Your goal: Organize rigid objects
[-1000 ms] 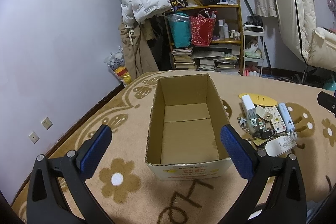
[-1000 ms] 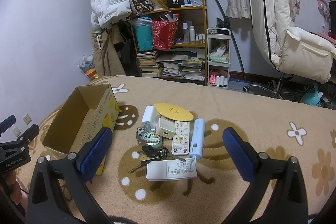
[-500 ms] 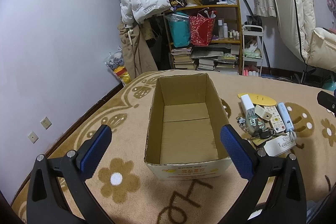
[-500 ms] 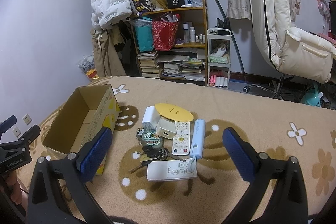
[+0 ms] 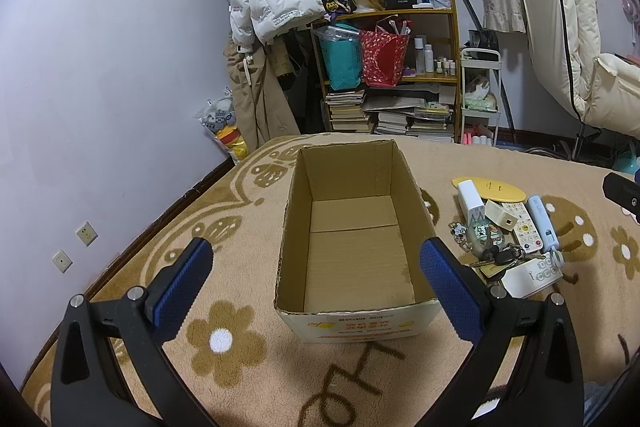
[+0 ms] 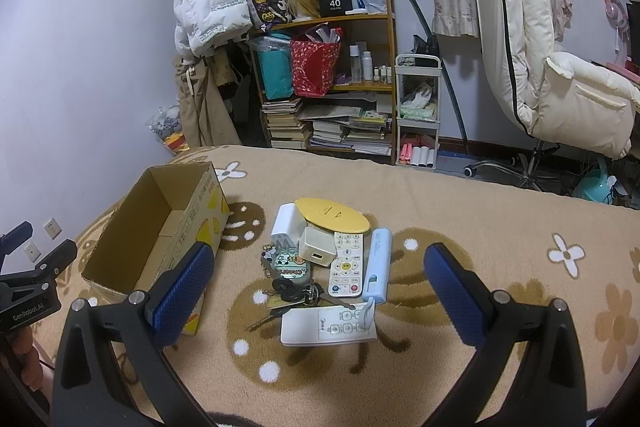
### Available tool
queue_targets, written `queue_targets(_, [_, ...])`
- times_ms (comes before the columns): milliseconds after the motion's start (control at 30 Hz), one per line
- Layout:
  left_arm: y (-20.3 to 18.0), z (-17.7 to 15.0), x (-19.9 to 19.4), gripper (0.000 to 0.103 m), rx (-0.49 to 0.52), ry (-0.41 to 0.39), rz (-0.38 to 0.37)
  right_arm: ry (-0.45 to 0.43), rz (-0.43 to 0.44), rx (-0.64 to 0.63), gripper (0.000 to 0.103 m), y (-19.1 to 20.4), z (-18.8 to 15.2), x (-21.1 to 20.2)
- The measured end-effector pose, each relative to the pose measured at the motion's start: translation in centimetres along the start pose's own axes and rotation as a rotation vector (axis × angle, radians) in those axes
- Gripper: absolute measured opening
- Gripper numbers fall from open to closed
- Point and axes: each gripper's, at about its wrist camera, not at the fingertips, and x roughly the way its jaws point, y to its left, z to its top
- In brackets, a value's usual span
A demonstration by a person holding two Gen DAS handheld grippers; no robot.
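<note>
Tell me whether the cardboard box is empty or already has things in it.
Empty: the cardboard box shows only its bare brown floor.

**Box empty, clutter beside it**

I see an open cardboard box (image 5: 352, 239) upright, nothing inside. Just right of it, heaped: yellow lid (image 6: 332, 215), two white chargers, white remote (image 6: 346, 263), pale blue tube (image 6: 377, 265), keys (image 6: 294, 295), flat white remote (image 6: 328, 325).

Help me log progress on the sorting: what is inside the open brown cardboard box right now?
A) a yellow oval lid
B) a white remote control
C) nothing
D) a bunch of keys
C: the left wrist view looks straight into the open brown cardboard box and shows only its bare floor.
</note>
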Motion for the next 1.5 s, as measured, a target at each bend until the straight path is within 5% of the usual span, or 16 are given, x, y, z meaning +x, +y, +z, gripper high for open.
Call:
queue_targets(767, [1.9,1.3,2.9,0.102,-0.069,0.069,0.0,0.014,-0.001,0.006,0.103,0.0,0.5,1.2])
queue_targets(1500, [5.1,1.6,11.3,0.102,-0.109,0.221,-0.029,0.123,-0.021,0.051,0.103,-2.0,0.8,10.3])
